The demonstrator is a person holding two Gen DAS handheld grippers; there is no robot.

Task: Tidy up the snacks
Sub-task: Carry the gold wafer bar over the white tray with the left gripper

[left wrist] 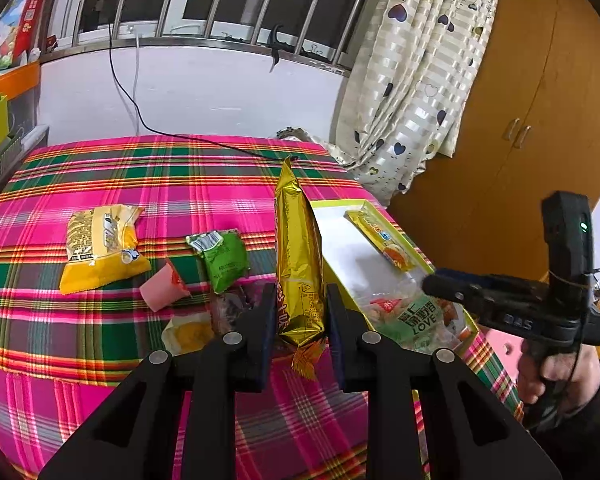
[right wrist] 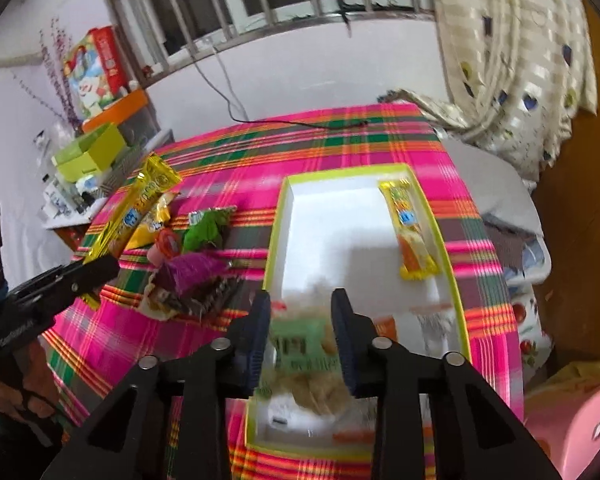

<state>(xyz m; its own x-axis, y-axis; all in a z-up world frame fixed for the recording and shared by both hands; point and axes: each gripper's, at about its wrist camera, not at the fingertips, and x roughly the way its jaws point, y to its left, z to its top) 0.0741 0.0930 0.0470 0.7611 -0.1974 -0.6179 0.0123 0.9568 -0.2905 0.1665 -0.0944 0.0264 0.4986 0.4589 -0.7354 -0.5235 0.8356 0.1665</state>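
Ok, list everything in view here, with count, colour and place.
gold packet: one, gold, upright between the left jaws
box: one, white with lime rim, on the cloth
yellow bar: one, yellow-orange, far side of the box
clear bag with green label: one, near end of the box
yellow bag: one, on the cloth
green packet: one, on the cloth
pink packet: one, beside the green packet
plaid cloth: one, pink-green
left gripper: black, shut on the gold packet
right gripper: black, over the box, holding nothing
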